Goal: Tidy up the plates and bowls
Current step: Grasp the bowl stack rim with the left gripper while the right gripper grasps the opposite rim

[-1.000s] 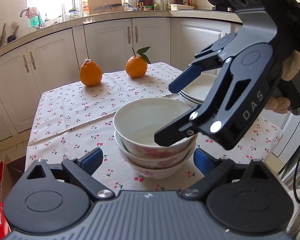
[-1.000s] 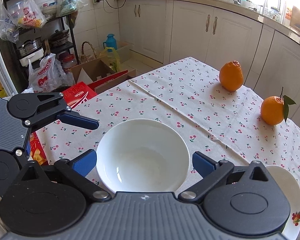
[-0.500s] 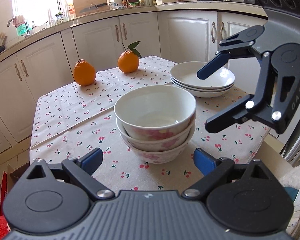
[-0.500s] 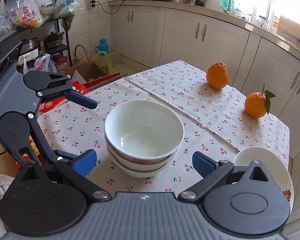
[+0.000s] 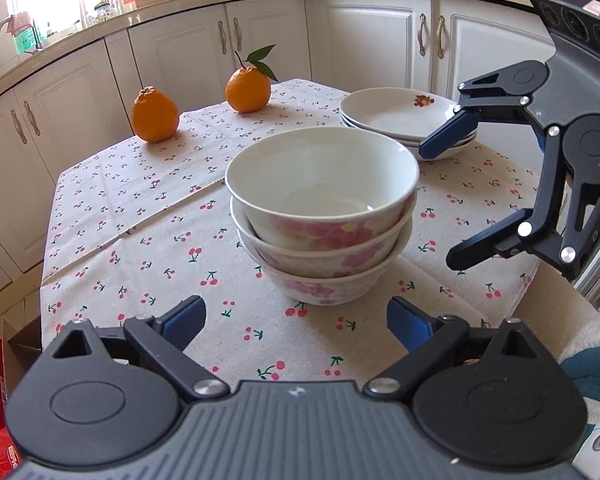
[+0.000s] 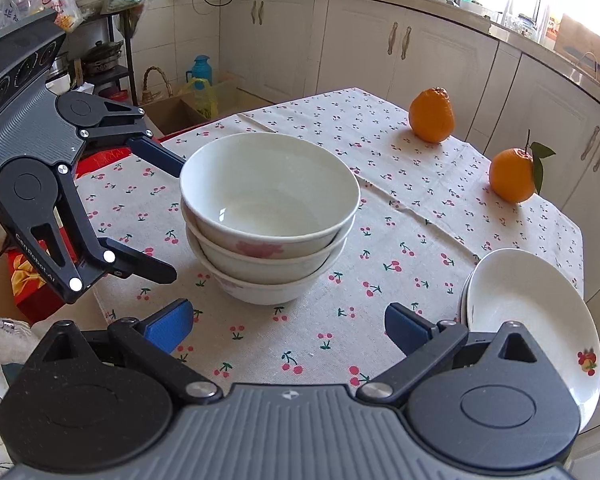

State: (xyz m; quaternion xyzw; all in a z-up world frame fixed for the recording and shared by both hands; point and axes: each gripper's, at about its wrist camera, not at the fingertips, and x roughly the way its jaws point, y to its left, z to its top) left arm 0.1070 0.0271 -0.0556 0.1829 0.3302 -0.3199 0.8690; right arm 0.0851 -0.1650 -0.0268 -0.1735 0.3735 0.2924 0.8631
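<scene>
bowl stack (image 5: pixel 322 216) ahead of left tool (image 5: pixel 296 318), apart, untouched

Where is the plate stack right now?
In the left wrist view the plate stack sits on the tablecloth at the far right, behind the stacked bowls, right of the leafy orange.

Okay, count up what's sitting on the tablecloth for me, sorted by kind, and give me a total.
Bowls: 3, nested in one stack
Plates: 3, in one stack, as far as the rims show
Oranges: 2, one plain and one with a leaf
Total: 8
</scene>
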